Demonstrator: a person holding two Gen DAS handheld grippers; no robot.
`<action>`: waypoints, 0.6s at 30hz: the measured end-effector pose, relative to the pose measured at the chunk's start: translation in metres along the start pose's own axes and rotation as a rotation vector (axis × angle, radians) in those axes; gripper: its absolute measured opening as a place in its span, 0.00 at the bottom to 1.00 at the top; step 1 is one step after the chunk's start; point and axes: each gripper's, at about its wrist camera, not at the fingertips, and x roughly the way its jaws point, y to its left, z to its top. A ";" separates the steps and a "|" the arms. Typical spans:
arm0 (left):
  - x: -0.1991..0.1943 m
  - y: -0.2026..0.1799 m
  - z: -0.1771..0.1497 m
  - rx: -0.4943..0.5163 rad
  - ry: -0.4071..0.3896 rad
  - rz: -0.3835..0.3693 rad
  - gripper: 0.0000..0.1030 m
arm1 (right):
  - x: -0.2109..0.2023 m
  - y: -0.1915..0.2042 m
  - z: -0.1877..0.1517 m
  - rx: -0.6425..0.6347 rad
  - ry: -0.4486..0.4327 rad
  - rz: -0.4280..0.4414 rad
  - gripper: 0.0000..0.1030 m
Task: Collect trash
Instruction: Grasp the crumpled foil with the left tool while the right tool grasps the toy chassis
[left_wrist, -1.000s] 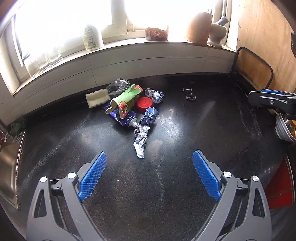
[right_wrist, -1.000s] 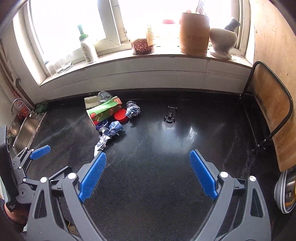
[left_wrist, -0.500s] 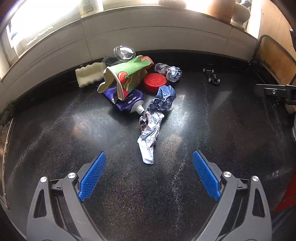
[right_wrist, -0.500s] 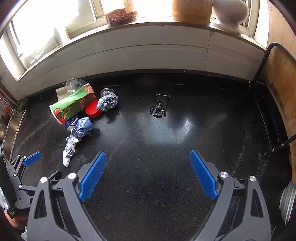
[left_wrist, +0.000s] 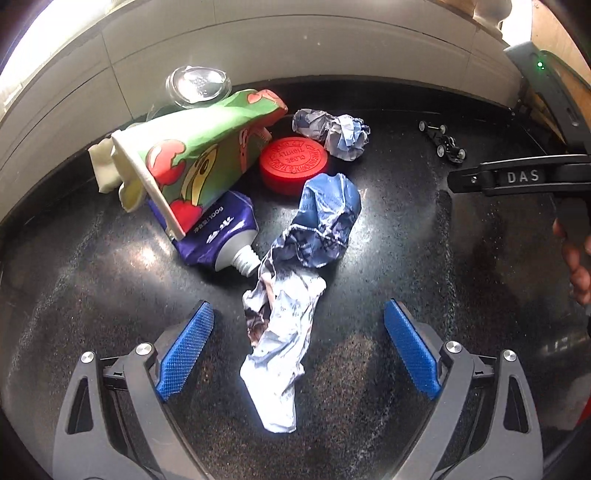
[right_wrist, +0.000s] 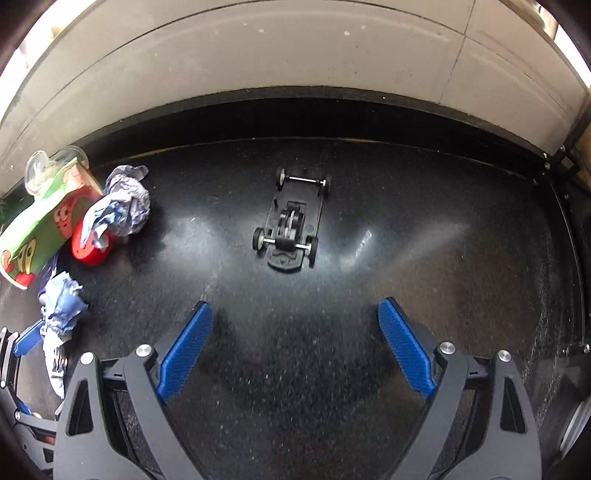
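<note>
A heap of trash lies on the black counter (left_wrist: 406, 258). In the left wrist view a long crumpled paper strip (left_wrist: 280, 343) reaches between the blue pads of my open left gripper (left_wrist: 297, 345). Behind it lie a blue paper ball (left_wrist: 325, 221), a purple tube (left_wrist: 218, 232), a green carton (left_wrist: 199, 162), a red lid (left_wrist: 293, 166), another paper wad (left_wrist: 332, 133) and a clear plastic cup (left_wrist: 197, 86). My right gripper (right_wrist: 293, 349) stands open over bare counter, just short of a black toy car chassis (right_wrist: 291, 221). The heap's carton (right_wrist: 40, 221) shows at that view's left edge.
A white tiled upstand (right_wrist: 295, 66) runs along the back of the counter. A white foam piece (left_wrist: 103, 166) sits behind the carton. A dark frame (right_wrist: 569, 162) stands at the right end. The right tool's body (left_wrist: 524, 177) and a hand (left_wrist: 576, 258) show at right.
Both grippers have moved forward and down toward the counter. The paper strip now lies between the left pads, and the toy chassis is much closer to the right gripper.
</note>
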 end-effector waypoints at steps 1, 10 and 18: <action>0.001 0.000 0.002 -0.006 -0.002 0.004 0.88 | 0.003 0.001 0.005 -0.006 -0.013 -0.013 0.87; 0.000 -0.013 0.005 0.006 -0.032 0.005 0.71 | 0.013 0.008 0.036 -0.010 -0.096 -0.013 0.57; -0.009 -0.025 0.007 0.002 0.009 -0.017 0.28 | 0.005 0.018 0.031 -0.017 -0.086 0.014 0.32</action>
